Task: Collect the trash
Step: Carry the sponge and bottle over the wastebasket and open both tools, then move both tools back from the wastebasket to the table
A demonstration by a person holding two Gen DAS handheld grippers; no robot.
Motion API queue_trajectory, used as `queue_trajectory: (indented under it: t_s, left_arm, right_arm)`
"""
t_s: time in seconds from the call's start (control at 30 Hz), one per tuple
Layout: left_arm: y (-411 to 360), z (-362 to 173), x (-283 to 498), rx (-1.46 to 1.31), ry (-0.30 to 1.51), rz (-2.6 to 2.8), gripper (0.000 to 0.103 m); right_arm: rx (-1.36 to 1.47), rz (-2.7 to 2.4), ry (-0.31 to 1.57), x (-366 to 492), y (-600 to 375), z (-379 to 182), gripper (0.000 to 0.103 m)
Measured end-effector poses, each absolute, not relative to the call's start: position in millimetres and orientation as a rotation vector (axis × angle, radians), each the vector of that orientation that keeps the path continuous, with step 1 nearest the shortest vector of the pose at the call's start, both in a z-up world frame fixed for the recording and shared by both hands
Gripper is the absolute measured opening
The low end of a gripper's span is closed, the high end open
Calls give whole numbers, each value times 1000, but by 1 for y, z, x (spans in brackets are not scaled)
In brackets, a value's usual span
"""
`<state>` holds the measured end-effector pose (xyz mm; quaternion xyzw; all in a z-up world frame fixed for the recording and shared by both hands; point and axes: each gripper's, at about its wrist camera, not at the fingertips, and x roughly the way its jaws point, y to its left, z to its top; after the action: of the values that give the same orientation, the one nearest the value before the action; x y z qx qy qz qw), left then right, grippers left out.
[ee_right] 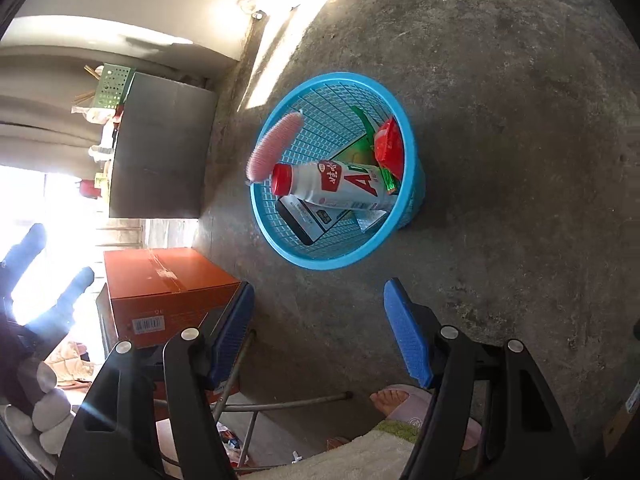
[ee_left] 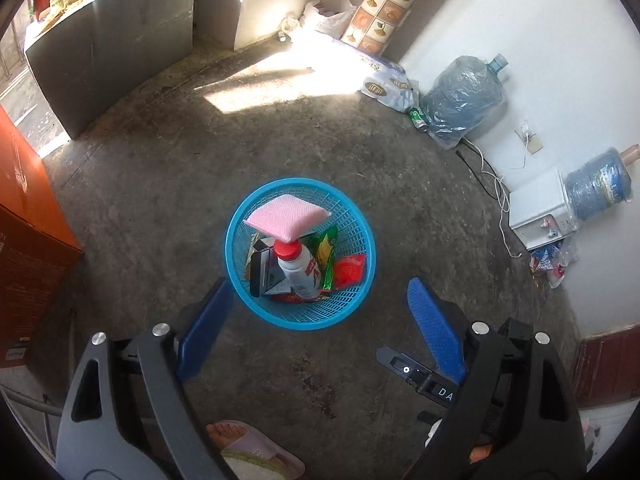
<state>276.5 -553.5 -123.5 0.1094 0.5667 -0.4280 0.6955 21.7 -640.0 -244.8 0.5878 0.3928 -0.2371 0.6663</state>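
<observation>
Both wrist cams look steeply down at concrete floor, near the blue basket (ee_left: 352,216) (ee_right: 404,120). Left sees it straight ahead; right view rolled sideways. Shared: basket, slippered foot (ee_left: 256,446) (ee_right: 400,404).

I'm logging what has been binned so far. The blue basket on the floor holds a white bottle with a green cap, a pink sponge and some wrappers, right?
Not quite: the white bottle has a red cap, not green, as the right wrist view shows. The rest stands: it lies in the blue basket with the pink sponge and wrappers.
</observation>
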Motion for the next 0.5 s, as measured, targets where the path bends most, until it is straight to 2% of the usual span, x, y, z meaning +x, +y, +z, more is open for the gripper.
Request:
queue_trajectory:
  t_s: [0.27, 0.5]
  left_arm:
    - [-495, -61, 258, 184, 1161, -990, 85]
    - [-417, 3, 216, 133, 1047, -1048, 85]
  right_arm:
    - [1331, -561, 808, -29, -624, -214, 66]
    - [1256, -516, 740, -47, -600, -161, 66]
